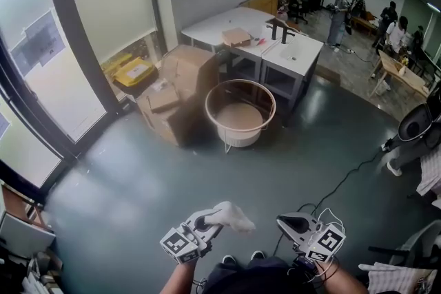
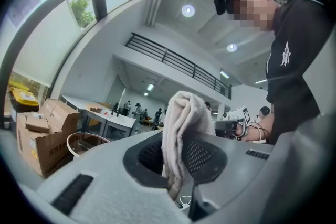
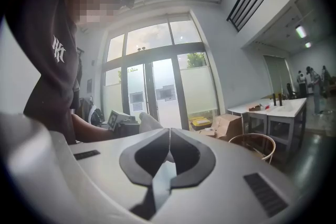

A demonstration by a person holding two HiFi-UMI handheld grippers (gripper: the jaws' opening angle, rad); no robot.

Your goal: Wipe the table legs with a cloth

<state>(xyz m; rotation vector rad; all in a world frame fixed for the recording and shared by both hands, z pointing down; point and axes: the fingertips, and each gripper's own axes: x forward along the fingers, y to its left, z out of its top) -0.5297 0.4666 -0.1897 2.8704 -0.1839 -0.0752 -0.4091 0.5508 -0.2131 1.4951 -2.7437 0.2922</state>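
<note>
The left tool (image 1: 209, 222) is shut tight on a white cloth (image 1: 232, 216). In the left gripper view the two dark pads of the left tool (image 2: 176, 157) squeeze the lower part of the cloth (image 2: 181, 120). The rest of the cloth sticks up above them in soft folds.

The right tool (image 1: 295, 223) has nothing in it. In the right gripper view its two pads (image 3: 169, 150) are pressed together with no gap. Both tools are held up in the air over the near edge of the grey floor (image 1: 138, 182), side by side and a little apart. The right gripper view looks toward the cloth, which shows as a small white lump (image 3: 148, 123) past the pads.

Across the floor, at its far edge, stand two white counters (image 1: 296, 51) set close together. Their legs (image 1: 308, 79) are thin and pale, and they are well apart from the cloth. A brown box (image 1: 236, 37) lies on the counter at the back. Just in front of the counters is a round stand (image 1: 240, 110) with a high rim. To its left are some big cardboard boxes (image 1: 180, 89), near the corner by the tall window (image 1: 41, 65). A thin black cord (image 1: 344, 175) runs over the floor on the right. Some people (image 1: 337, 10) stand far off behind the counters.
</note>
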